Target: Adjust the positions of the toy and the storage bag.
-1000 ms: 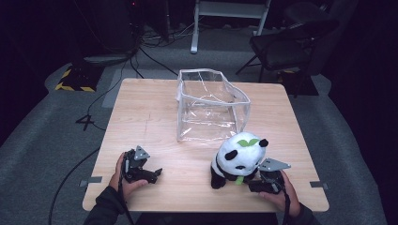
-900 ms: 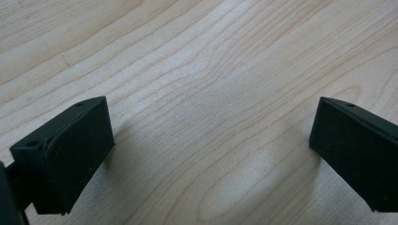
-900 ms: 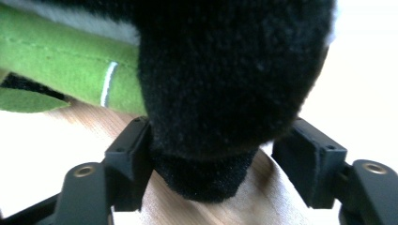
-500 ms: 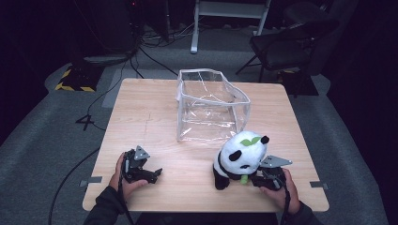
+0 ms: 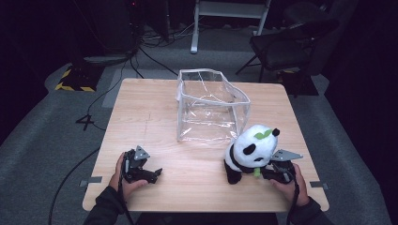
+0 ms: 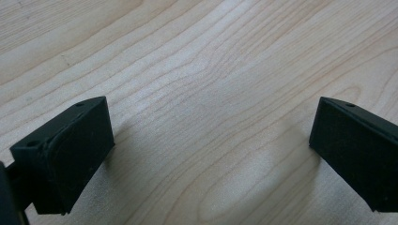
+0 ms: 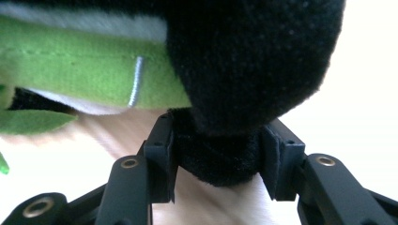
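While the toy panda (image 5: 248, 152) is gripped by a black limb in the clenched right hand-held gripper (image 5: 277, 172), it is held just in front of the clear plastic bag (image 5: 211, 105), toward the bag's right corner, at or barely above the bench (image 5: 141, 112). A pick-up step is judged to be in hand. The left hand-held gripper (image 5: 152, 173) is rested well to the left of the bag and nearer the person, its jaws spread wide over bare wood. Next, a lift over the bag's open rim is probably called for, with the floppy wall perhaps steadied.
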Tool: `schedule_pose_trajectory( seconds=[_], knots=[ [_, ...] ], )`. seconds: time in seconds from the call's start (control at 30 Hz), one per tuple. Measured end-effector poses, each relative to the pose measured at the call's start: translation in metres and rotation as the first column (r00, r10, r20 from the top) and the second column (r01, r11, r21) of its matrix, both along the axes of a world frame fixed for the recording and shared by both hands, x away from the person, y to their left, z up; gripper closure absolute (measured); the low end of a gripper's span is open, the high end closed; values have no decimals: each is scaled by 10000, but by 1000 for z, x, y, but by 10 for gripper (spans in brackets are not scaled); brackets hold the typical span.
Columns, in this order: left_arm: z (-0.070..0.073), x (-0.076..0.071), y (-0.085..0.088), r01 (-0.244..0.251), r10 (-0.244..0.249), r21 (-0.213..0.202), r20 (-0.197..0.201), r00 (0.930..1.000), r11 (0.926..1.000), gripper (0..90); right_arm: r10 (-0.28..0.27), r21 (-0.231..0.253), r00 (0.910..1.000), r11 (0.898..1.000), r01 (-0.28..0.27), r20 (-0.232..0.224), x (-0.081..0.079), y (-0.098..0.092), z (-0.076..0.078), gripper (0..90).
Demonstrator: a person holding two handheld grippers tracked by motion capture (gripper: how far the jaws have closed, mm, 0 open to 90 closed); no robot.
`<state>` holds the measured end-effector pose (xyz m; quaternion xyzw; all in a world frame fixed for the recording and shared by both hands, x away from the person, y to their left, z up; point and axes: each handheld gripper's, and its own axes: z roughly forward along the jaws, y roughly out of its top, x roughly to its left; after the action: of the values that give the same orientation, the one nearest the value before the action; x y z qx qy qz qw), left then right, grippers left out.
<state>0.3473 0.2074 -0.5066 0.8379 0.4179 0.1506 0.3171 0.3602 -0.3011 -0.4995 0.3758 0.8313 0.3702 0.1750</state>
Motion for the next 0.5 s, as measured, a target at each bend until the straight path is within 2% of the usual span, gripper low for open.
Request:
schedule_pose_trajectory(
  seconds=[0.3, 0.5],
  knots=[
    [0, 0, 0, 6, -6, -2, 4, 10000, 10000, 2, 282, 60, 9995, 9996, -281, -136, 17, -21, 0, 544],
    [0, 0, 0, 5, -5, -5, 2, 10000, 10000, 2, 383, -250, 9991, 9989, -387, -164, 30, -35, 3, 543]
  ],
)
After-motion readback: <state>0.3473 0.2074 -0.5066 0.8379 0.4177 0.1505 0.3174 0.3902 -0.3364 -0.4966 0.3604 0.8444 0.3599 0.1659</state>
